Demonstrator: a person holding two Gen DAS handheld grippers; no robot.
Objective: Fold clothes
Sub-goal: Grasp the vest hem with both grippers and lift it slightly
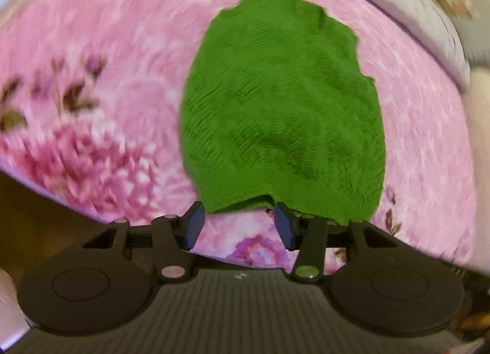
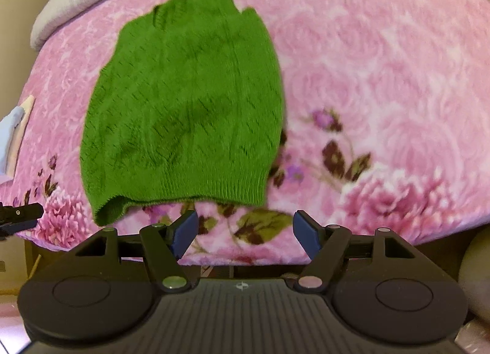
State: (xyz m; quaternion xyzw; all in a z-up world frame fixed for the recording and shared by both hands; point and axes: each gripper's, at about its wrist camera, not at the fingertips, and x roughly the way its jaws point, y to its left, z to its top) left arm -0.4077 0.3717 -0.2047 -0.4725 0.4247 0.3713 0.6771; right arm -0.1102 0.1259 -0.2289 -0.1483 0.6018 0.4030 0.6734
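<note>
sweater: green knit sweater (image 2: pixel 183 102) flat on pink floral blanket (image 2: pixel 382 62), ribbed hem nearest
left gripper (image 1: pixel 239 225): spread wide, empty, hem at 12 o'clock
right gripper (image 2: pixel 243 231): spread wide, empty, sweater at 11 o'clock

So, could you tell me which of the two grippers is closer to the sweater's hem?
The left gripper: its open jaws sit right at the green sweater hem, while the right gripper is set back over the pink blanket.

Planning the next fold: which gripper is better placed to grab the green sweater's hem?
Probably left: the left gripper, open, sits right at the green sweater hem; the right gripper points beside it.
</note>
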